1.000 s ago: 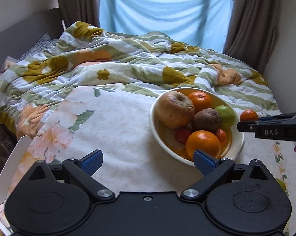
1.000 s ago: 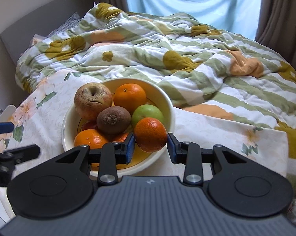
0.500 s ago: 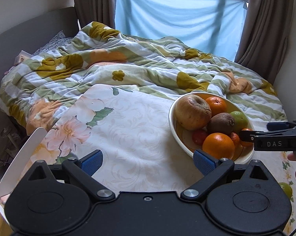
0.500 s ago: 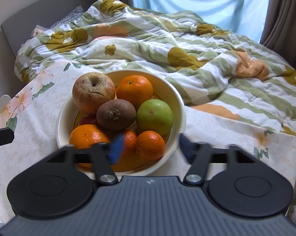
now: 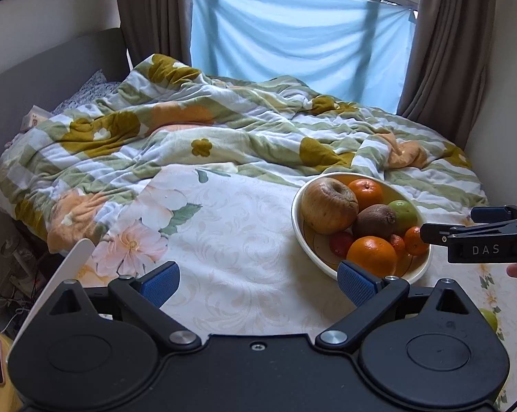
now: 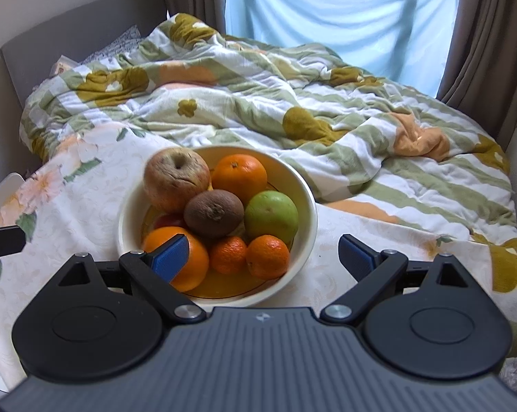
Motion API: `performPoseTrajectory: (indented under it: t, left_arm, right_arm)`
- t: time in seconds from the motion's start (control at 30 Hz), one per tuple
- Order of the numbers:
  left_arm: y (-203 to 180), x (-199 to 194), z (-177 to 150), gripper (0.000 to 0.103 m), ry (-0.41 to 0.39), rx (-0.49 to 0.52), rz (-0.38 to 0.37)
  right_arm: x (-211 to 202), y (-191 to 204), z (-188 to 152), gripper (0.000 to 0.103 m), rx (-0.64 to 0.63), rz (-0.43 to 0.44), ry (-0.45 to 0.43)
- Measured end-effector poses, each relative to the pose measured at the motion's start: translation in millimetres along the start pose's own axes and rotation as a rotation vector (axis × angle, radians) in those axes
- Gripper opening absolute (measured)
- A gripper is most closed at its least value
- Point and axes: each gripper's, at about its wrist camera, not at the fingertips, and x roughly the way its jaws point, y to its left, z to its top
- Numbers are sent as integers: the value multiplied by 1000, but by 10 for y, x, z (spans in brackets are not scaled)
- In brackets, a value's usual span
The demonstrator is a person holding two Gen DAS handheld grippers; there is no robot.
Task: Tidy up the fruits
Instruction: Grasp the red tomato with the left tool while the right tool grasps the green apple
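Note:
A cream bowl [image 6: 306,206] stands on the floral tablecloth. It holds a wrinkled apple [image 6: 176,178], an orange [image 6: 239,175], a kiwi [image 6: 213,213], a green fruit [image 6: 271,213], two small tangerines [image 6: 268,256] and a large orange [image 6: 193,264]. My right gripper [image 6: 263,257] hovers over the bowl's near rim, its jaws opening wide. The tangerines lie in the bowl below the gap, and neither pad touches them. My left gripper [image 5: 258,282] stands open and empty over the cloth, left of the bowl [image 5: 297,219]. The right gripper [image 5: 450,222] enters that view from the right.
A rumpled flowered duvet [image 5: 244,144] covers the bed behind the table. A white chair back [image 5: 69,261] stands at the table's left edge. A green round shape [image 5: 490,319] shows on the cloth at the far right; fruit or print, I cannot tell. Curtains hang behind.
The right gripper held a small tangerine over the bowl; its jaws have sprung apart and the tangerine now lies in the bowl. Both grippers have drawn back a little.

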Motion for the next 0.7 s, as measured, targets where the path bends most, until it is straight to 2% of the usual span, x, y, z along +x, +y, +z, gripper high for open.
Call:
performPoseTrajectory:
  t: [0.33,0.7]
  left_arm:
    - [179,-324,-48,100,-33,62,-64]
    - [353,-562,-205,100,-43,130,-130]
  right_arm:
    - [-525,293,-5,103,72,-74,-37]
    - [-1024,642,-278,103,177,-122,-64]
